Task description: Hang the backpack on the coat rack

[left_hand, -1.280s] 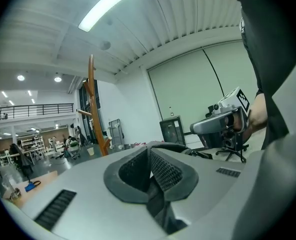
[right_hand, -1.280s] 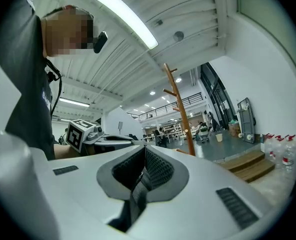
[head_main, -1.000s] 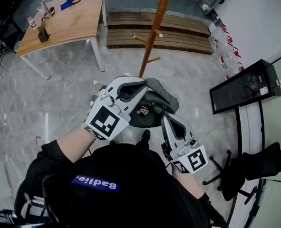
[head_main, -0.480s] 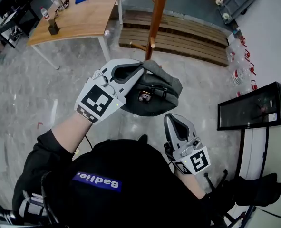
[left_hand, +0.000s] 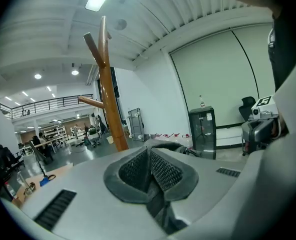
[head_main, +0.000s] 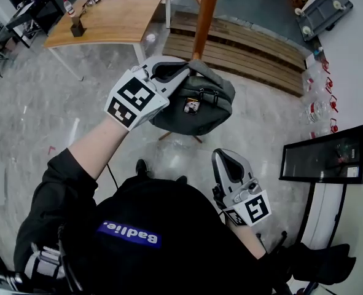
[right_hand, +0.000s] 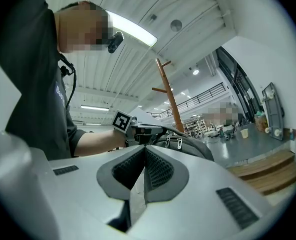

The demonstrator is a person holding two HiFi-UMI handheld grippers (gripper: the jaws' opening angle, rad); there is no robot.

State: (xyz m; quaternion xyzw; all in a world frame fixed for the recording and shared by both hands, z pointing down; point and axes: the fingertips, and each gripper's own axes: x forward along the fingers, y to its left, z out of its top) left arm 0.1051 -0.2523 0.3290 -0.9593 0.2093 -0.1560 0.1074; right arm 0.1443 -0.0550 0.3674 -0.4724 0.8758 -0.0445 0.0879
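A dark grey backpack (head_main: 199, 106) hangs in the air in front of the brown wooden coat rack pole (head_main: 206, 14). My left gripper (head_main: 180, 71) is shut on the backpack's top, holding it up beside the pole. The left gripper view shows its pads (left_hand: 160, 171) pressed together, the backpack's top (left_hand: 175, 146) just beyond them, and the coat rack (left_hand: 110, 99) with its pegs rising behind. My right gripper (head_main: 225, 155) is lower, below and apart from the backpack, shut and holding nothing. In the right gripper view the backpack (right_hand: 188, 144) and the left gripper (right_hand: 137, 130) lie ahead.
A wooden table (head_main: 107, 17) with small items stands at the back left. A low slatted wooden platform (head_main: 249, 48) lies behind the rack. A black cabinet (head_main: 328, 158) and a black chair (head_main: 316, 263) are at the right. A wheeled cart (head_main: 322, 8) is at the far right.
My left gripper has raised the backpack up and toward the rack pole. The right gripper, close under the backpack a second ago, now hangs well below it.
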